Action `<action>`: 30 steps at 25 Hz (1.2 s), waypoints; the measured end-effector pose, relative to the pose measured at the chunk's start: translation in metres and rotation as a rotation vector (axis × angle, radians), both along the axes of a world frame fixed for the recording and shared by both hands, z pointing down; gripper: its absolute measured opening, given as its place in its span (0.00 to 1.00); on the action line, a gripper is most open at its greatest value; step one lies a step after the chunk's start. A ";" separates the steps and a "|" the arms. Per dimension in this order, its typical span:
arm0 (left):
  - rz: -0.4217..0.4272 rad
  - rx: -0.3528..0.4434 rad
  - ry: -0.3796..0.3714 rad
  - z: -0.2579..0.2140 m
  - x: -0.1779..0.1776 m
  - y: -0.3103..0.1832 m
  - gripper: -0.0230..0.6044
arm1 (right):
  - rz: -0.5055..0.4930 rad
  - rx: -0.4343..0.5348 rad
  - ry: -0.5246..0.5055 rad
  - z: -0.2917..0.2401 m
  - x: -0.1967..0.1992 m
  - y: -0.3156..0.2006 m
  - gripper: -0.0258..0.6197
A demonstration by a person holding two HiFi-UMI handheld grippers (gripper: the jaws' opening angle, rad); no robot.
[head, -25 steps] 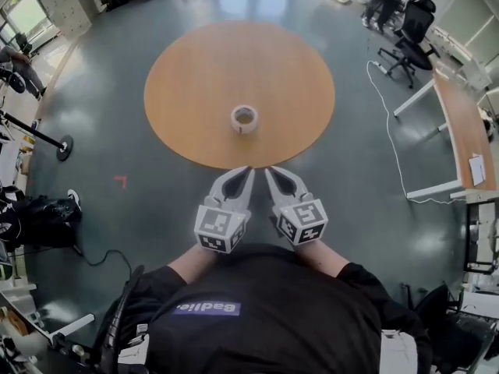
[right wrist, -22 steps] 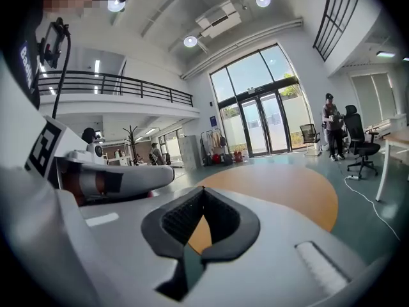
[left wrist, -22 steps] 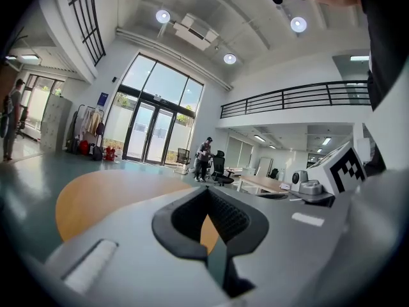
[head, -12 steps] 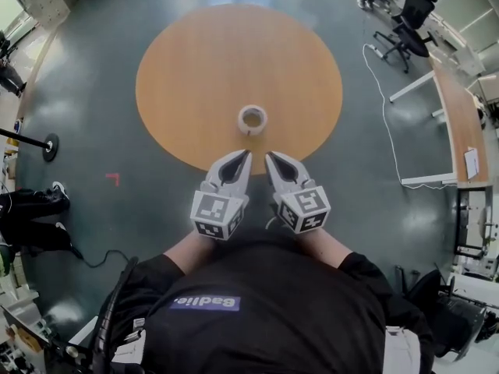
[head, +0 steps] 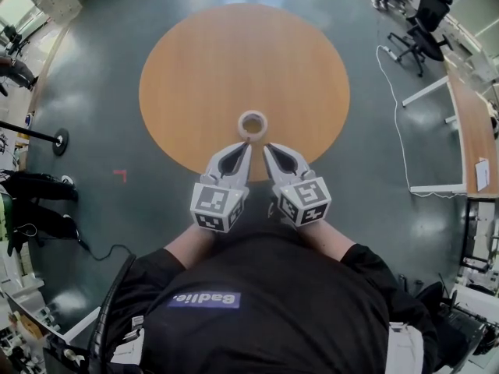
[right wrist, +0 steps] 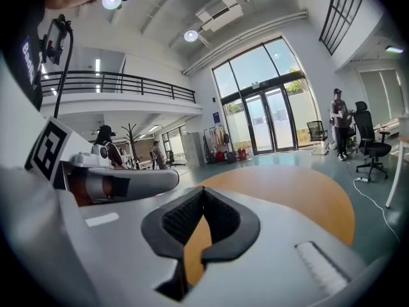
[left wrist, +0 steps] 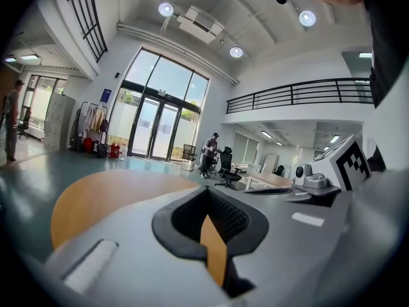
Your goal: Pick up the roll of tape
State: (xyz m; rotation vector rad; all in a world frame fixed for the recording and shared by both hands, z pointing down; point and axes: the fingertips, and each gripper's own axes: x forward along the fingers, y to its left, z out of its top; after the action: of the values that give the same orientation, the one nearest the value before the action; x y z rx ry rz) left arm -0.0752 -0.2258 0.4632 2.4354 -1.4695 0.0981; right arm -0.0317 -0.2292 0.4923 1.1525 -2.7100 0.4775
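Though apart — tape (head: 242, 125) nr hand-held grippers (head: 248, 145) (head: 266, 146)

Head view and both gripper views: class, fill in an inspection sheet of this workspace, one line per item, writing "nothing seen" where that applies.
Surface: round wooden table, holding only the tape.
Job's things: roll of tape, lying flat with its hole up, near the table's near edge, untouched.
Clutter: nothing seen.
Grippers: left gripper and right gripper side by side, tips just short of the roll, jaws shut, both empty.
Cables: white cable on the floor beside the desk at right; black cable on the floor at left.
Surroundings: grey floor, desk, office chairs, red floor mark.
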 end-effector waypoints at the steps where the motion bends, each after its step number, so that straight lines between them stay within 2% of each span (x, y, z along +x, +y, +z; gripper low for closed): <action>1: -0.007 -0.006 0.000 -0.001 0.001 -0.003 0.07 | -0.005 0.001 -0.003 0.000 0.001 -0.002 0.05; 9: -0.017 -0.014 -0.061 0.013 -0.006 -0.019 0.07 | -0.005 -0.003 -0.009 0.001 0.003 -0.012 0.05; 13: -0.022 -0.030 -0.131 0.033 -0.016 -0.033 0.07 | -0.001 0.003 -0.004 0.001 0.007 -0.011 0.05; 18: -0.041 -0.095 -0.183 0.064 -0.027 -0.055 0.07 | 0.026 -0.006 0.006 0.005 0.014 -0.014 0.05; 20: -0.035 -0.130 -0.209 0.080 -0.027 -0.062 0.13 | 0.032 -0.006 0.011 0.004 0.019 -0.014 0.05; 30: -0.022 -0.259 -0.333 0.153 -0.031 -0.091 0.26 | 0.082 -0.036 0.048 0.016 0.039 -0.010 0.05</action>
State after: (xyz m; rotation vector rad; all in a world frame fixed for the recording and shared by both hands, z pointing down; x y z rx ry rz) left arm -0.1061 -0.3170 0.6163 2.2675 -1.5021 0.6746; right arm 0.0071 -0.2388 0.5079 1.2533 -2.6106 0.5011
